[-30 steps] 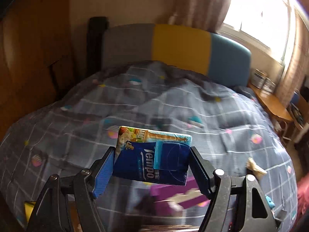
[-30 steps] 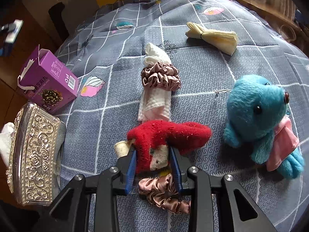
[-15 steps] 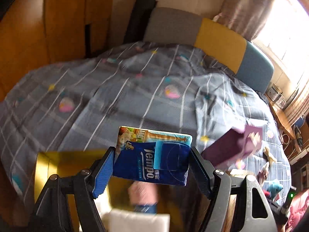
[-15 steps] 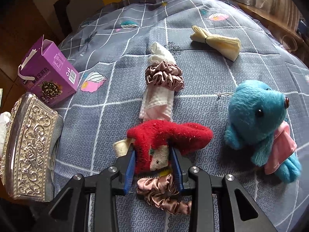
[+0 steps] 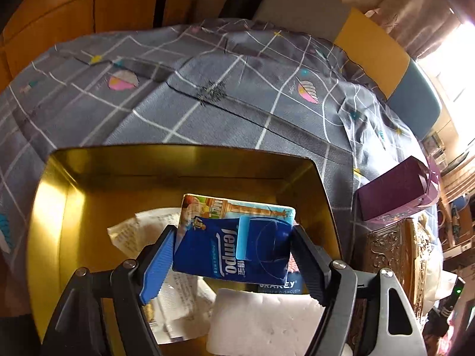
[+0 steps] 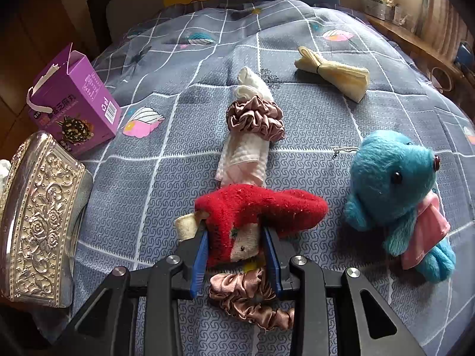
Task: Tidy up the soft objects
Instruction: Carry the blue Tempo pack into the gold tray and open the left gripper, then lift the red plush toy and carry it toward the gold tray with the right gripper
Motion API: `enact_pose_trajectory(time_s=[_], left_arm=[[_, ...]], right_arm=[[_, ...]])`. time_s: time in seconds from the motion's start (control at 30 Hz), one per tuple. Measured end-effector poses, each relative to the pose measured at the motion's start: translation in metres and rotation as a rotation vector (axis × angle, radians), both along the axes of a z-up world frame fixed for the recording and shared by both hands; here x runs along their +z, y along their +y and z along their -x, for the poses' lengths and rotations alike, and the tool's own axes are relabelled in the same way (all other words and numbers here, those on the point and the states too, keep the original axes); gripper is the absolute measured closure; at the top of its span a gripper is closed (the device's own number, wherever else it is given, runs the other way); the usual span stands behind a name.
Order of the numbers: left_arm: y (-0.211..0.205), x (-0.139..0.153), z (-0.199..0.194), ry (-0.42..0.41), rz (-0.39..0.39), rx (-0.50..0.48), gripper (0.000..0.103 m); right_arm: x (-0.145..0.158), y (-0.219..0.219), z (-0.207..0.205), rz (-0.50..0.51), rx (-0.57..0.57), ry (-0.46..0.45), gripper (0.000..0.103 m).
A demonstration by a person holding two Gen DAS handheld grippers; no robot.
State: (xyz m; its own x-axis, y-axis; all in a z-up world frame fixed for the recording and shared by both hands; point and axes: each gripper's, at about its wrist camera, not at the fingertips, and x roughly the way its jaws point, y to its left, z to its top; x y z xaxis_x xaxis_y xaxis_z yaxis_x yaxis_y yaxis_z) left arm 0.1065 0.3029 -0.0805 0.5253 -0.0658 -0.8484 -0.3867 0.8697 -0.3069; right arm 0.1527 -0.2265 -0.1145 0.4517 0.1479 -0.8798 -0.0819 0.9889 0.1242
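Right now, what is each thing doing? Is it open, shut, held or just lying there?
Gold tin: open, things inside.
Tissue pack: between the left tool as it opens, over the tin.
Red plush toy: squeezed in the right tool.
Blue plush toy: lying on the bed.
Purple box: top torn open.

A bed (image 5: 237,95) fills the room ahead of the jaws, covered with a grey quilt (image 6: 311,112) crossed by white grid lines and dotted with pink and teal leaf shapes. Beyond it stands a padded headboard (image 5: 377,47) in grey, yellow and blue panels. Wooden wardrobe panels (image 5: 74,9) rise to the left. To the right, pale curtains (image 5: 415,20) frame a glaring bright window (image 5: 463,68), and a wooden side shelf (image 6: 415,38) runs along the bed.
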Motion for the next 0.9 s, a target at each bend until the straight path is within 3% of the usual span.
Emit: enact_pose_trajectory(time_s=[0.07,0.23,0.47,0.67,0.9], left_arm=[[0.0,0.002,0.004,-0.035,0.007,0.005,0.018],[-0.003,0.016,0.008,-0.072,-0.034,0.013,0.018],[-0.045,0.037,0.038,-0.116,-0.216,-0.054,0.018],[-0.079,0.037,0.065,-0.132,-0.23,-0.138,0.018],[-0.113,0.038,0.087,-0.152,-0.266,-0.234,0.018]], right_arm=[[0.0,0.0,0.001,0.001,0.0,-0.002,0.069],[-0.001,0.0,0.001,-0.001,-0.001,-0.002,0.069],[-0.001,0.0,0.0,-0.002,-0.004,-0.005,0.069],[0.001,0.001,0.0,0.005,-0.003,-0.017,0.069],[0.007,0.002,0.002,0.001,0.011,-0.025,0.082]])
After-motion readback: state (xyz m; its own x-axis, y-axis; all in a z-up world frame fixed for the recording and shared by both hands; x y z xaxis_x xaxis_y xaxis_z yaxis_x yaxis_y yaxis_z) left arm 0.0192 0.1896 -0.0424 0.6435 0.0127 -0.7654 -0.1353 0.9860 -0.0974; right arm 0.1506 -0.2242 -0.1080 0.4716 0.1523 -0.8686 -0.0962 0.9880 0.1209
